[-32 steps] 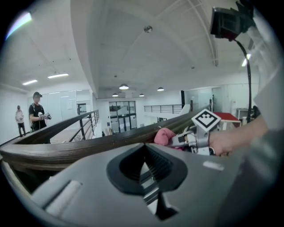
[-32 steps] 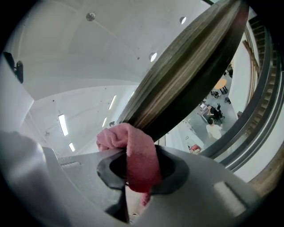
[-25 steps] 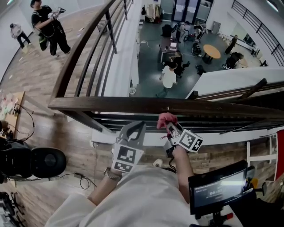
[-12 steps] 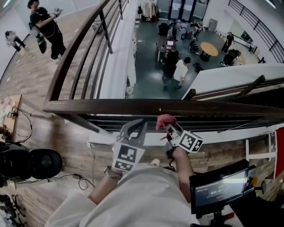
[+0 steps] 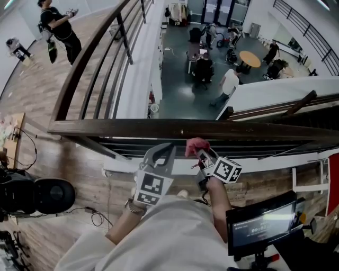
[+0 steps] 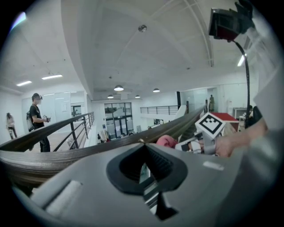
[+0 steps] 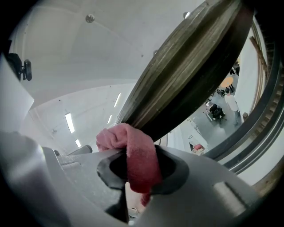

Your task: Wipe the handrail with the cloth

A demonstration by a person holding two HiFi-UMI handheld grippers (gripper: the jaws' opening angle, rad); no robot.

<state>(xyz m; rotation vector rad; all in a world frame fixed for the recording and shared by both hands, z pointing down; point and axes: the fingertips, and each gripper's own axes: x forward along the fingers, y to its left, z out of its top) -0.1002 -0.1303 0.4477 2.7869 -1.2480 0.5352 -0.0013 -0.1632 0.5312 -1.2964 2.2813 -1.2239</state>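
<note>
We stand on an upper gallery of a large open workplace, an office or lab building with an atrium. A dark wooden handrail [image 5: 180, 128] on metal bars edges a plank floor [image 5: 37, 90], and beyond it we look down onto a grey lower floor [image 5: 177, 100] with a round table [image 5: 250, 58], desks with seated people [image 5: 203, 66] and glass doors [image 5: 217, 10]. Another railed gallery [image 5: 304, 26] runs opposite. Round ceiling lights [image 6: 118, 88] hang overhead, and a mounted screen [image 5: 259, 225] stands beside us.
</note>
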